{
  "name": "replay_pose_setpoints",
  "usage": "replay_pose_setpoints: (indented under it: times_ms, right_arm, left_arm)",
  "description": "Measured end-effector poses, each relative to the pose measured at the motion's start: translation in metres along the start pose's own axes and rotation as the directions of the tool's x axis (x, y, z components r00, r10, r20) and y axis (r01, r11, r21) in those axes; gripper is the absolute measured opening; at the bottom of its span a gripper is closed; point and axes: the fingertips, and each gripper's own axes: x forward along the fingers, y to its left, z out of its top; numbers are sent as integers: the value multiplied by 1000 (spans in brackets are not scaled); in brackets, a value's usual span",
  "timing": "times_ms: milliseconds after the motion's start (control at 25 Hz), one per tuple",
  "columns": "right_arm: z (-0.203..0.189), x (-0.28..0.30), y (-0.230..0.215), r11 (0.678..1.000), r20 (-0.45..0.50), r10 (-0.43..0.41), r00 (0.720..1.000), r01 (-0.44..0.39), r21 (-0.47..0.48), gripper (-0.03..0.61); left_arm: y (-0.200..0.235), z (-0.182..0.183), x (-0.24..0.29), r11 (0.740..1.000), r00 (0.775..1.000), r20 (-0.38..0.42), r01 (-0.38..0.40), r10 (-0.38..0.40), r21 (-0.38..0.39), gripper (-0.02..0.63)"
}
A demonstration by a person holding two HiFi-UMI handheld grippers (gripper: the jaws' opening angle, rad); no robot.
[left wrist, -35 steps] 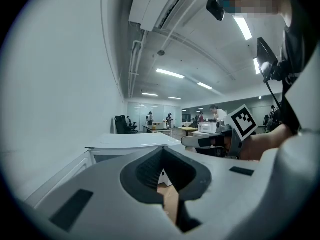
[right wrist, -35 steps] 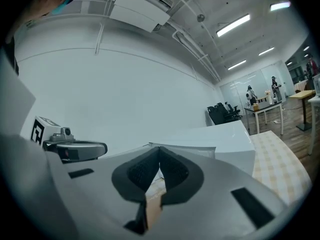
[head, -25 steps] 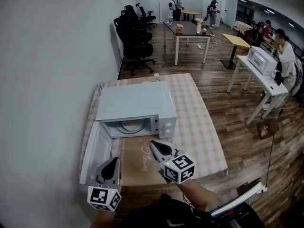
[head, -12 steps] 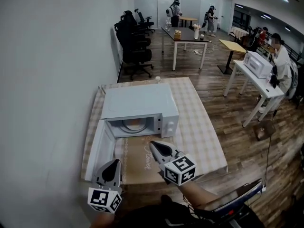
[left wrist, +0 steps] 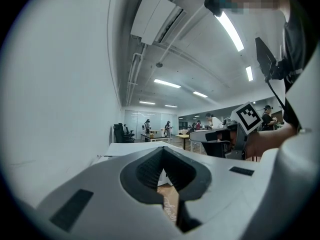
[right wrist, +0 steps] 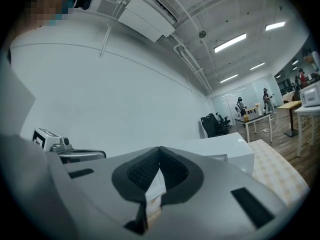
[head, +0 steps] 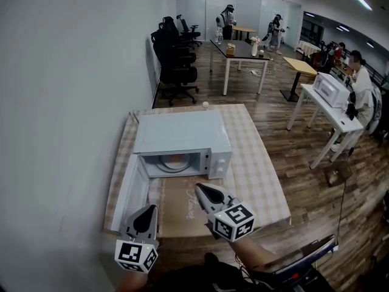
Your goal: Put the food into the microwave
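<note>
- The microwave is seen on the checked tabletop, with its door swung wide open at its left side.
- What appears to be a plate of food is seen inside the microwave's cavity, on the turntable; its detail cannot be made out.
- The left gripper is held in front of the microwave, near the free edge of the door, with its jaws pressed together and nothing between them.
- The right gripper is held in front of the microwave's control side, over a brown mat. Its jaws are likewise together and empty.
- The placing is judged done, and only the closing of the door is judged to remain.
- If the door is pushed too hard or too near its hinge, the microwave could be slid on the cloth, or the door could bounce back unlatched.
- If the plate juts past the cavity's front lip, it could be struck by the door.
</note>
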Motion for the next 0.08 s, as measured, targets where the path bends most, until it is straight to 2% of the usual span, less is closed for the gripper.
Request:
replay_pose_setpoints:
  times_ms: [80]
  right_arm:
    - [0, -1, -1, 1000, -1, -7, 1000, 7, -2, 8]
  left_arm:
    - [1, -2, 0, 1000, 1000, -1, 1, -1, -11, 8]
